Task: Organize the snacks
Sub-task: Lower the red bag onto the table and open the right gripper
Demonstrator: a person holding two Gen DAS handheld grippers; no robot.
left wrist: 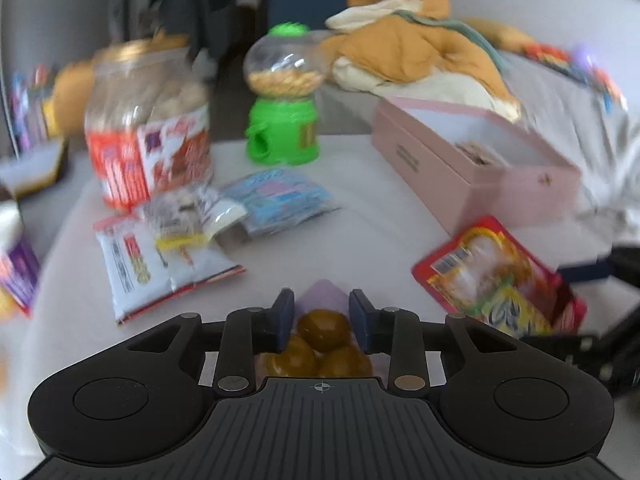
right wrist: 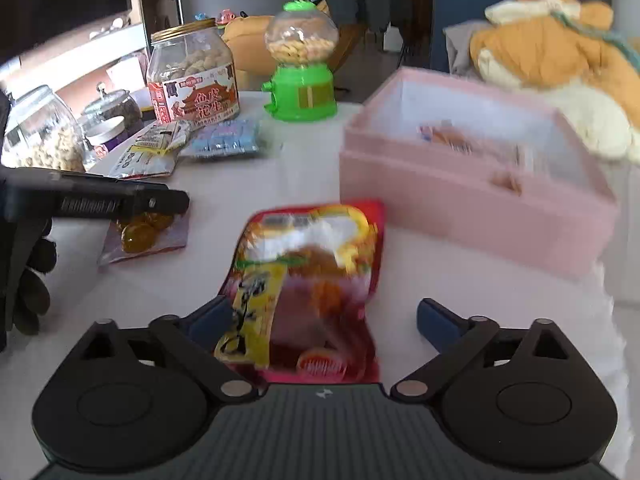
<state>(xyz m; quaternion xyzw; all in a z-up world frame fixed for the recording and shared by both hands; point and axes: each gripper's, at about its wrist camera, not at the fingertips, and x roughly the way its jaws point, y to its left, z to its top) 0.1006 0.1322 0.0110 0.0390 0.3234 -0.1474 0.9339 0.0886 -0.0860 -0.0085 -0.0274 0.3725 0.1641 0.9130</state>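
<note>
While the left gripper (left wrist: pixel 322 316) sits closed around a clear packet of brown sweets (left wrist: pixel 320 340) on the white table (left wrist: pixel 360 220), the right gripper (right wrist: pixel 324 320) stands spread wide over a red snack pouch (right wrist: pixel 308 280), its pads off it. Both packets lie just in front of the pink box (right wrist: pixel 460 200); the peanut jar (right wrist: pixel 192 76) and green candy dispenser (right wrist: pixel 302 64) stand beyond the box's left end.

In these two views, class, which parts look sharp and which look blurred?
Left wrist view: the tongs are sharp, the peanut jar and pink box smear. Right wrist view: the jar reads crisp, the red packet and box blur.
</note>
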